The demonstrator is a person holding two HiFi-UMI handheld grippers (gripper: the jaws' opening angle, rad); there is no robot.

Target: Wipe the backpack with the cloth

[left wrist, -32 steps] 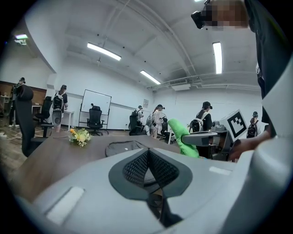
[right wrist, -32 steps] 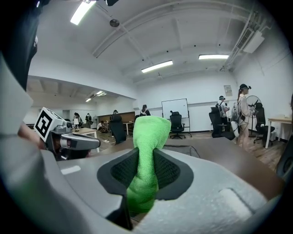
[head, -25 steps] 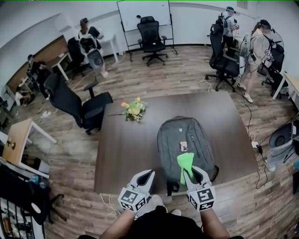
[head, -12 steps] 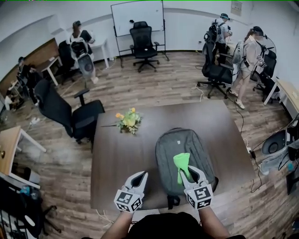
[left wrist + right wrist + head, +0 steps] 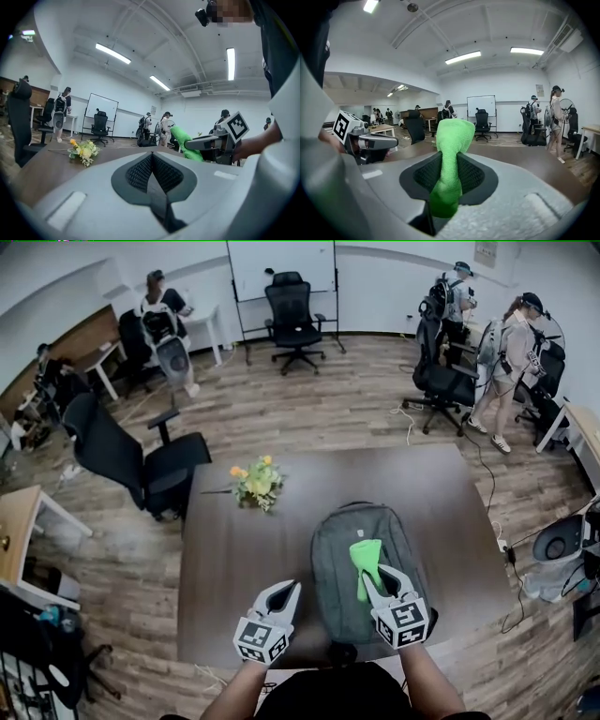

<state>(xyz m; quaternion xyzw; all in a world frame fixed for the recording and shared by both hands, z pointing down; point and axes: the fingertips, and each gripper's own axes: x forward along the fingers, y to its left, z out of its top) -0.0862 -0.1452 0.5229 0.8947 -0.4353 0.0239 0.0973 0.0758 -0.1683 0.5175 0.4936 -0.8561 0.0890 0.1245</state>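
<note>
A grey backpack (image 5: 361,563) lies flat on the dark brown table (image 5: 234,559), near its front edge. My right gripper (image 5: 373,577) hovers over the backpack's near half, shut on a bright green cloth (image 5: 365,561) that sticks up past the jaws. In the right gripper view the cloth (image 5: 450,154) fills the gap between the jaws and stands up like a roll. My left gripper (image 5: 286,594) is held over the table just left of the backpack, jaws together and holding nothing (image 5: 151,161). The left gripper view also catches the cloth (image 5: 186,143).
A small bunch of yellow and orange flowers (image 5: 255,482) lies on the table's far left part. Black office chairs (image 5: 141,457) stand left of the table and further back. Several people stand at the room's far side (image 5: 511,352). A whiteboard (image 5: 279,259) is on the back wall.
The head view has shifted a little, and both grippers sit slightly higher in the picture. The right gripper keeps its hold on the green cloth over the backpack.
</note>
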